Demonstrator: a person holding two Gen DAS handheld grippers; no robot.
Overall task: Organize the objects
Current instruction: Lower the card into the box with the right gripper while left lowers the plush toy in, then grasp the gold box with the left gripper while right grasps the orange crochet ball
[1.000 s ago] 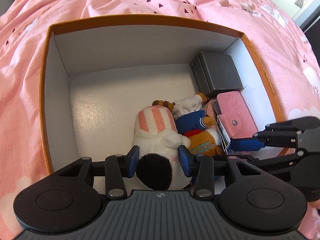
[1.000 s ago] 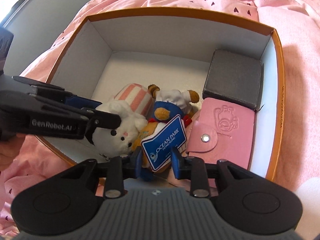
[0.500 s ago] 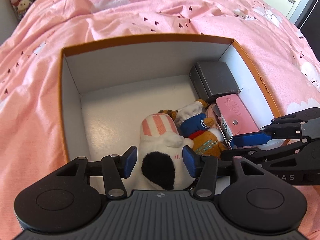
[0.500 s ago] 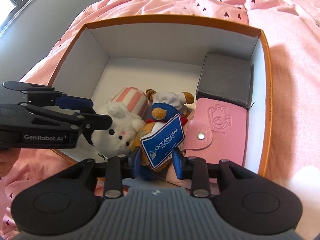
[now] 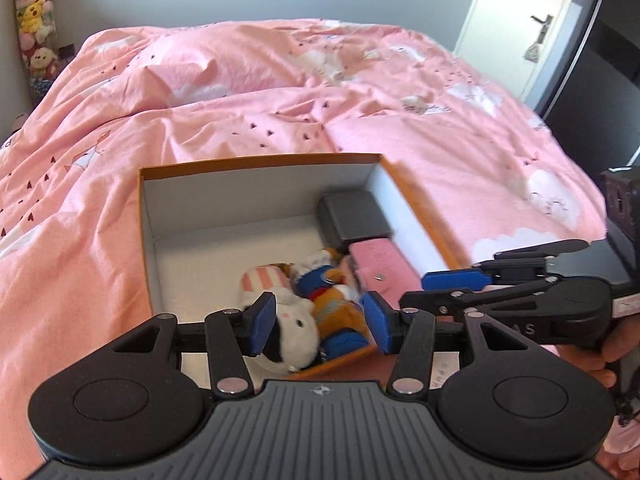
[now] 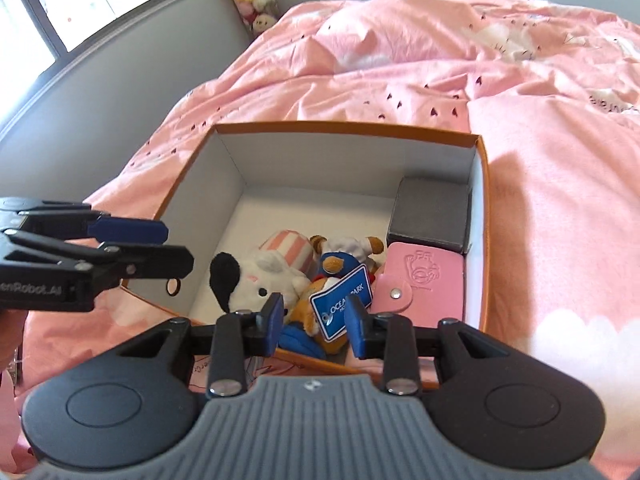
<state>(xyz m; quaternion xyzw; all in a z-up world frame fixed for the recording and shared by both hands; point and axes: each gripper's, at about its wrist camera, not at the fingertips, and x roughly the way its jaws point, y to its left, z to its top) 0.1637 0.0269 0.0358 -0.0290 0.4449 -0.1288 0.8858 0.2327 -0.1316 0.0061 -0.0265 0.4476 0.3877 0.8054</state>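
The orange box (image 6: 486, 216) sits on the pink bed (image 6: 560, 168), a soft surface, so its stiff walls are what keep the collected things together. Going left to right inside it, the left half of the floor is bare, probably room for more. Next comes the white plush (image 6: 260, 280) with a striped pink cap, lying on its side against the bear plush (image 6: 340, 256), whose blue tag faces up; they lean on each other because neither can stand alone. Farther right the pink wallet (image 6: 424, 280) lies flat, with the dark grey case (image 6: 432, 214) behind it in the far corner, both flush to the right wall to save space. The left tool (image 5: 316, 326) hangs above the near rim, its pads apart and holding nothing; the right tool (image 6: 314, 322) is likewise apart and empty, so both toys appear deposited.
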